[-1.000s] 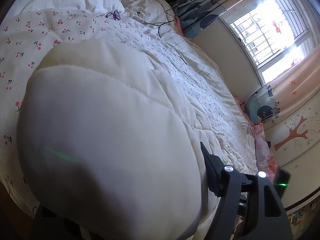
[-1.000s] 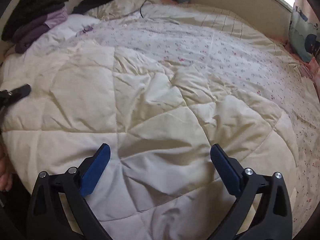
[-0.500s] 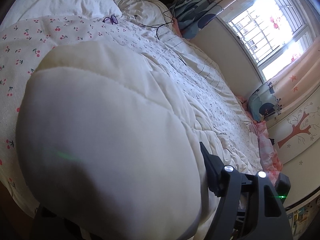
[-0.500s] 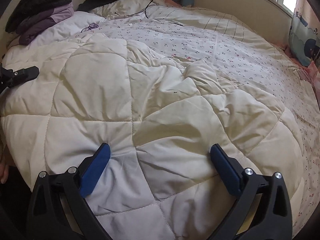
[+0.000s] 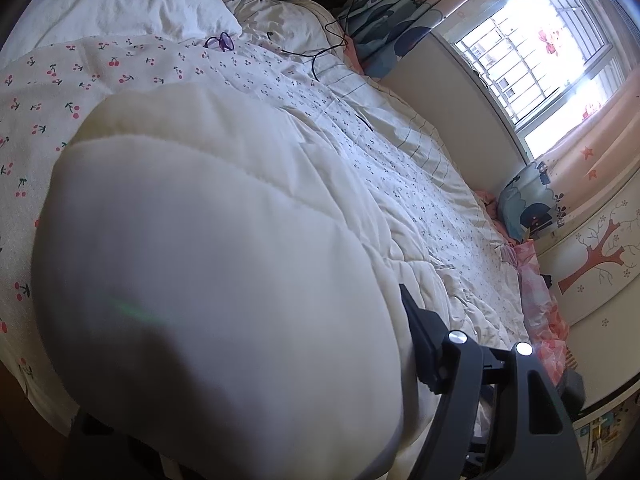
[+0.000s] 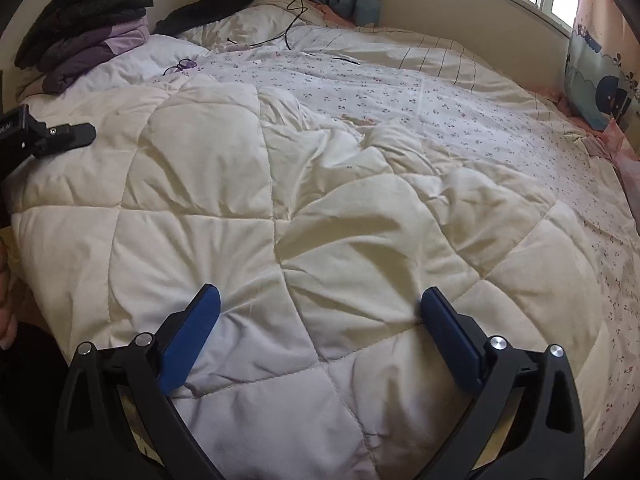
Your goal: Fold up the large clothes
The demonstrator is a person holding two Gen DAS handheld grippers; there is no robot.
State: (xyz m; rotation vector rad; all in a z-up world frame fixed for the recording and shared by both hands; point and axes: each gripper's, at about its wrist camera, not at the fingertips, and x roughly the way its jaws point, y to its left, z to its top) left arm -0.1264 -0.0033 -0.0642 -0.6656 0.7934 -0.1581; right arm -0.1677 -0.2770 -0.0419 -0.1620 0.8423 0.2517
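Note:
A thick cream quilted comforter (image 6: 320, 200) lies folded over the cherry-print bed cover (image 6: 440, 80). In the left wrist view a bulging fold of the comforter (image 5: 200, 260) fills the left gripper (image 5: 240, 320). Its right finger (image 5: 420, 332) presses the fold's side and its other finger is hidden under the fabric. The right wrist view shows that same left gripper (image 6: 52, 136) clamped on the comforter's left edge. My right gripper (image 6: 320, 296) hovers low over the near part of the comforter, its blue pads (image 6: 192, 328) wide apart and gripping nothing.
Dark and purple clothes (image 6: 84, 40) are piled at the bed's head by a white pillow (image 5: 120, 12). Purple glasses (image 6: 182, 66) and a black cable (image 6: 292, 20) lie on the cover. A patterned cushion (image 6: 600, 80) sits under the window. A person's hand (image 6: 6, 300) shows at the left edge.
The right gripper has come forward and down toward the comforter, whose quilted squares now lie flatter and nearer. The left gripper keeps its hold in place.

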